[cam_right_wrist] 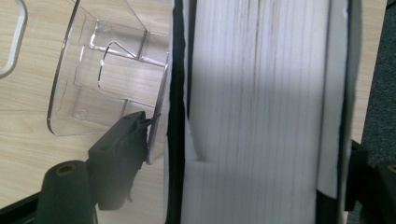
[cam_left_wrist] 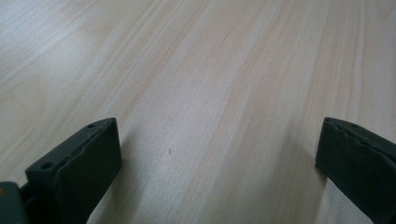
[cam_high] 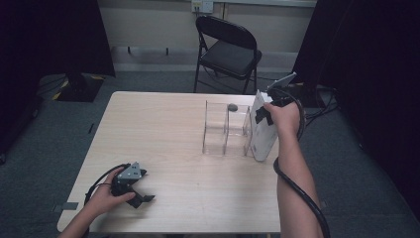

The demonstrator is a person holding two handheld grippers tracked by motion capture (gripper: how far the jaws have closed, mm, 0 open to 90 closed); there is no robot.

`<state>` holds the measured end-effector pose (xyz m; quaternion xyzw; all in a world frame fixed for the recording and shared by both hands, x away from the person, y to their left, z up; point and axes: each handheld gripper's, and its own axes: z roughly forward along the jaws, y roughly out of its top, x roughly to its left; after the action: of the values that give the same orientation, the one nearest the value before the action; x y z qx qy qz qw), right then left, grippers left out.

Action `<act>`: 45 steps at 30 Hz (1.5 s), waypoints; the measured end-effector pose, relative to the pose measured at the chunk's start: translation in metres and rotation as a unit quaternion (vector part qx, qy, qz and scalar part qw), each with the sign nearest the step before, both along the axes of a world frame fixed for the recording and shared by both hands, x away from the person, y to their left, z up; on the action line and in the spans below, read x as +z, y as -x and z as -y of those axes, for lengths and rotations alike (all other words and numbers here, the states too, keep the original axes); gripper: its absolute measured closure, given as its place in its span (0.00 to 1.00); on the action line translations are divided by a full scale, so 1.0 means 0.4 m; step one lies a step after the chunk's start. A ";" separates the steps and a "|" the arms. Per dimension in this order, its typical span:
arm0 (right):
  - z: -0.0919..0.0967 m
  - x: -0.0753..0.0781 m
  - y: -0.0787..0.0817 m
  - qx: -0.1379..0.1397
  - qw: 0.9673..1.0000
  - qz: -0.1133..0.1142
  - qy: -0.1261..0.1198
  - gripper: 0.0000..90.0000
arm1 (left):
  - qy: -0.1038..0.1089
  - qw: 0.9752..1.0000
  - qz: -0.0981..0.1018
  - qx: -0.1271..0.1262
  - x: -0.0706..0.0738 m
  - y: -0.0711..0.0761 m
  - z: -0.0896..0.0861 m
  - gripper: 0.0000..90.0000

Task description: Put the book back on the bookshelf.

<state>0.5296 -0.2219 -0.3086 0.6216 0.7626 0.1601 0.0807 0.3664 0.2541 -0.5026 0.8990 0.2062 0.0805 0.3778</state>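
Standing on end at the right end of the clear rack, the white book looks already placed on the bench. The right gripper straddles it with fingers spread wide, seemingly no longer pressing. What remains, I judge, is lifting clear. The left gripper rests near-left, fingers wide apart, holding nothing.
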 end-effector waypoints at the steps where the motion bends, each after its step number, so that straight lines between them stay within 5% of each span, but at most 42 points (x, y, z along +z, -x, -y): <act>1: 0.000 0.001 0.002 0.001 1.000 0.000 0.001 0.22 | 0.000 1.000 0.000 0.000 0.000 0.000 0.000 0.00; 45: 0.029 0.006 0.105 0.043 0.999 0.011 -0.001 0.19 | -0.001 1.000 0.000 0.000 0.000 -0.002 0.002 0.00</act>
<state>0.4877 -0.2334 -0.3060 0.5863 0.7877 0.1707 0.0816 0.3672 0.2533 -0.5026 0.8994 0.2065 0.0807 0.3767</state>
